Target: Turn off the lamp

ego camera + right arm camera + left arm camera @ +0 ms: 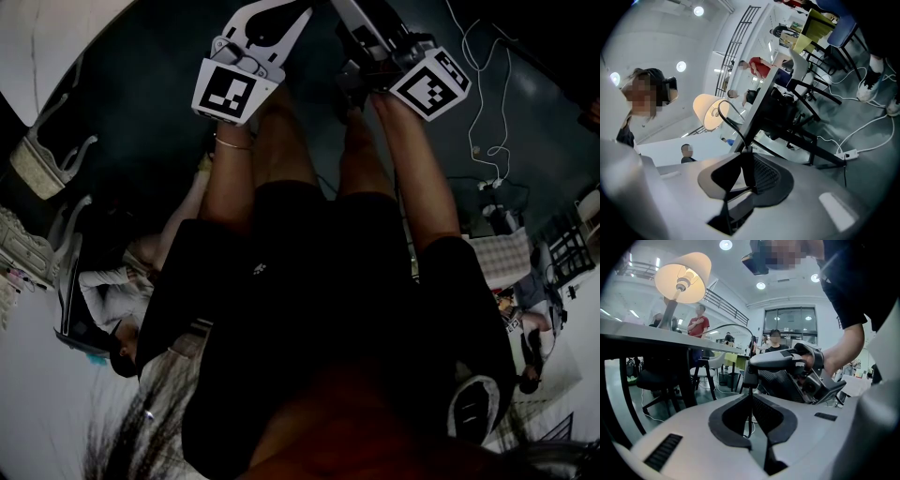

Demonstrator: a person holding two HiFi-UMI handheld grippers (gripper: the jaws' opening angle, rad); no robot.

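The lamp (683,276) stands lit on a table (642,335) at the upper left of the left gripper view; the right gripper view shows the lamp (707,111) glowing too. Its black cord (727,110) arcs down to a dark inline switch (744,161), and my right gripper (744,158) is shut on it. In the left gripper view the right gripper (757,364) holds that switch (749,376) just above my left gripper (751,398), which is closed on the cord (751,420) below it. In the dark head view both grippers, left (258,33) and right (370,42), sit at the top.
Black chairs (656,380) stand under the table. A white power strip (847,153) and loose cables (876,126) lie on the floor. Several people stand or sit in the background (699,322). My own legs (281,141) fill the head view.
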